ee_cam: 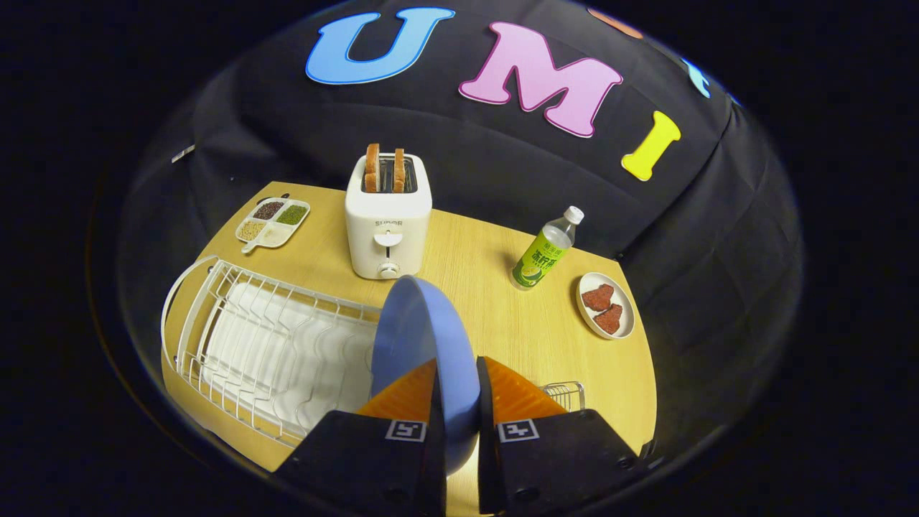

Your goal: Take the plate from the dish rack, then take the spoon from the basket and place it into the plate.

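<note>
The gripper (456, 402) has its two fingers closed on the rim of the round blue plate (420, 337), one pad on each face, so the plate stands on edge between them and rises ahead of the fingertips. Holding it by the rim this way suits a plate that stood upright in rack slots: the fingers can only reach a thin edge there, and the plate comes out edge-on. It now appears clear of the white wire dish rack (266, 345), which sits just left of the fingers over its white drip tray, its slots bare. The plate looks lifted, not resting on anything, so the first step seems nearly done; what remains is to lay it flat on the light wooden tabletop (502, 316).

Just right of the fingers, partly hidden behind one of them, a corner of a small wire basket (567, 393) shows; the spoon should be in it, but I cannot see it from here.

Further on stand a white two-slot toaster (388, 222) with two bread slices up, a clear bottle with a green label (544, 251), and a small white dish holding two reddish pieces (607, 305). Beyond the rack lies a white divided tray of grains and beans (273, 222).
</note>
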Action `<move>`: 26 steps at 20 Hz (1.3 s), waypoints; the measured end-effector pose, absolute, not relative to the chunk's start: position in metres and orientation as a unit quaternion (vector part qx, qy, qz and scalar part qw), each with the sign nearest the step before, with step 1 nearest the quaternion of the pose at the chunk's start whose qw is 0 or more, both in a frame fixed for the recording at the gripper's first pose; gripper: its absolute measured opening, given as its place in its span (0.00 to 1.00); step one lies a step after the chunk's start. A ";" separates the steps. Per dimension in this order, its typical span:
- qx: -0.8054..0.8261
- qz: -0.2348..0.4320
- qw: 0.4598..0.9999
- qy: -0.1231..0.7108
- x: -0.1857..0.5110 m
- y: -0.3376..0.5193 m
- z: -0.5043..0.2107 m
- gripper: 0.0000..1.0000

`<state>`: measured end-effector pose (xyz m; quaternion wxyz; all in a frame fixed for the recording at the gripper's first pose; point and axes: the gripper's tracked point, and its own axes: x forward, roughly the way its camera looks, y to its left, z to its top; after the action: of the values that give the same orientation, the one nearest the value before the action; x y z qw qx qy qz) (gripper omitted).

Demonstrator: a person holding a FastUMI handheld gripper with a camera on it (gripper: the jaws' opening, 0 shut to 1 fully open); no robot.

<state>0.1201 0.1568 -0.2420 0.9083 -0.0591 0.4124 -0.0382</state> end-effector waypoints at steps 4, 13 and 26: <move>-0.120 -0.039 0.914 0.386 0.130 0.162 -0.230 0.22; -0.018 0.010 0.936 0.351 0.101 0.150 -0.193 0.21; 0.112 0.064 0.922 0.364 -0.046 0.028 -0.204 0.21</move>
<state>-0.0457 0.0280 -0.2038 0.9224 0.1118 0.3641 0.0643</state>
